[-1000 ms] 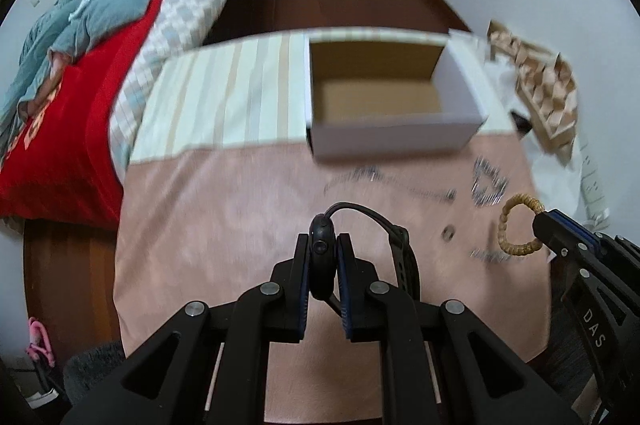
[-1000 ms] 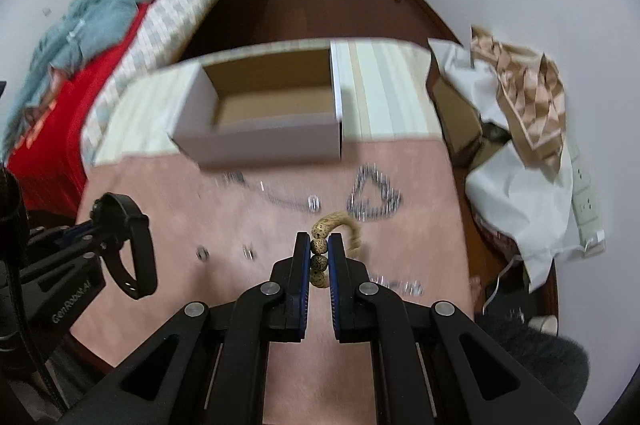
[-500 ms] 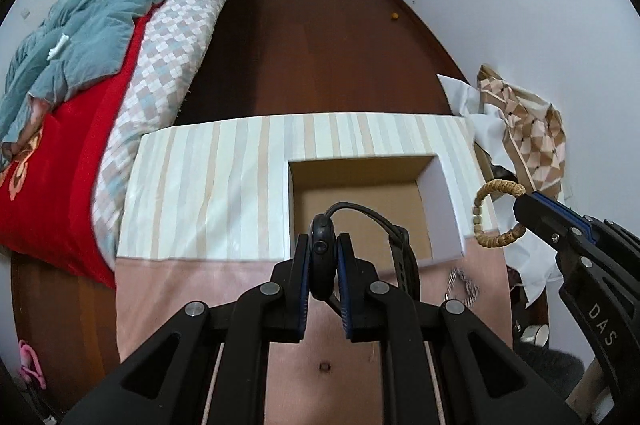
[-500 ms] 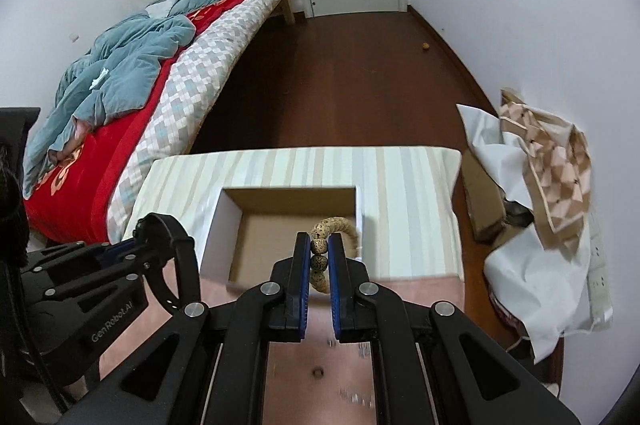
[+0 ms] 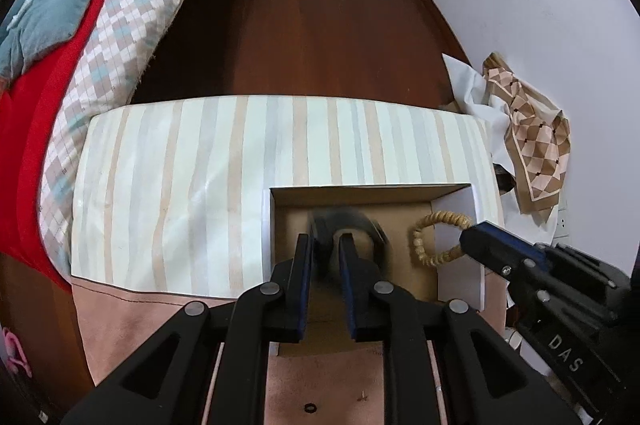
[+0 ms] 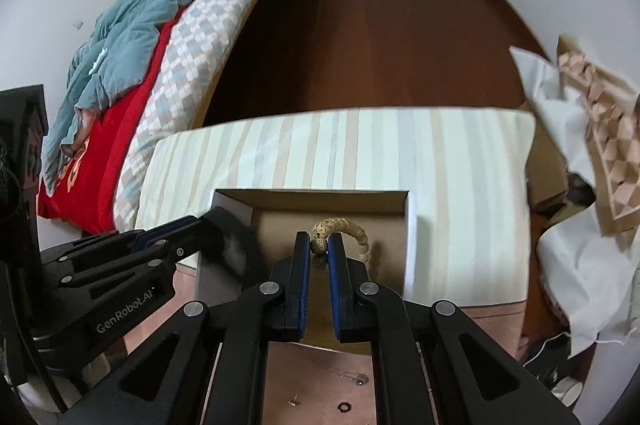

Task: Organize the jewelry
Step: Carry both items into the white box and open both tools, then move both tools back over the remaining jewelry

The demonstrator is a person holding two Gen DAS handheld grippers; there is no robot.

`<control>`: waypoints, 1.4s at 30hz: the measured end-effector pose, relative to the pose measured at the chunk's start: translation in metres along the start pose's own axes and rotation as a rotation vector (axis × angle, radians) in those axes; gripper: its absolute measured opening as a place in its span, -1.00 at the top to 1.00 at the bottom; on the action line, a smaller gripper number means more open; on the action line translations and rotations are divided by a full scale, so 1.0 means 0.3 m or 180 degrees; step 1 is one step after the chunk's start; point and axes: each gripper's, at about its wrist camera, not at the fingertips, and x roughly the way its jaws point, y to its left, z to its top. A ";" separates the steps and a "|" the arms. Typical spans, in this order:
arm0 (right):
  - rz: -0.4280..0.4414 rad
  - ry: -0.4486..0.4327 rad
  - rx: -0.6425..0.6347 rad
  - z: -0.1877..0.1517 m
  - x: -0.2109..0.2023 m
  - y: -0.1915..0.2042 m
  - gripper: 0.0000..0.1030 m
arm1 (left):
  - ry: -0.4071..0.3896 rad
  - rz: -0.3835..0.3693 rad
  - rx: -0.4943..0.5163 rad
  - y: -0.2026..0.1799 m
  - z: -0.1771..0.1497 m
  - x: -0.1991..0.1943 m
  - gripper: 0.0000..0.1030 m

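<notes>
An open white cardboard box [image 5: 458,209] [image 6: 410,225] with a brown floor stands on the table. My left gripper [image 5: 325,245] hovers over the box with its jaws parted; a black watch [image 5: 352,225], blurred by motion, sits just beyond the fingertips, loose. In the right wrist view the left gripper [image 6: 218,221] shows with the blurred watch [image 6: 240,249] below it. My right gripper [image 6: 319,245] is shut on a tan beaded bracelet [image 6: 348,227] above the box floor. The left wrist view shows it too [image 5: 436,239].
The table wears a striped cloth [image 5: 200,193] at the back and a pink cloth [image 5: 132,321] in front. Small rings and a thin chain [image 6: 348,377] lie on the pink cloth. A bed [image 5: 80,25] is at the left, bags [image 5: 528,137] at the right.
Both grippers moved forward and down over the box. My left jaws have parted and the black watch has slipped out, falling toward the box. The right still grips the bracelet.
</notes>
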 end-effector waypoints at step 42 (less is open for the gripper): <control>-0.1306 -0.0735 -0.0131 -0.378 -0.373 0.137 -1.00 | -0.1091 0.0853 0.0007 0.009 -0.378 -0.431 -1.00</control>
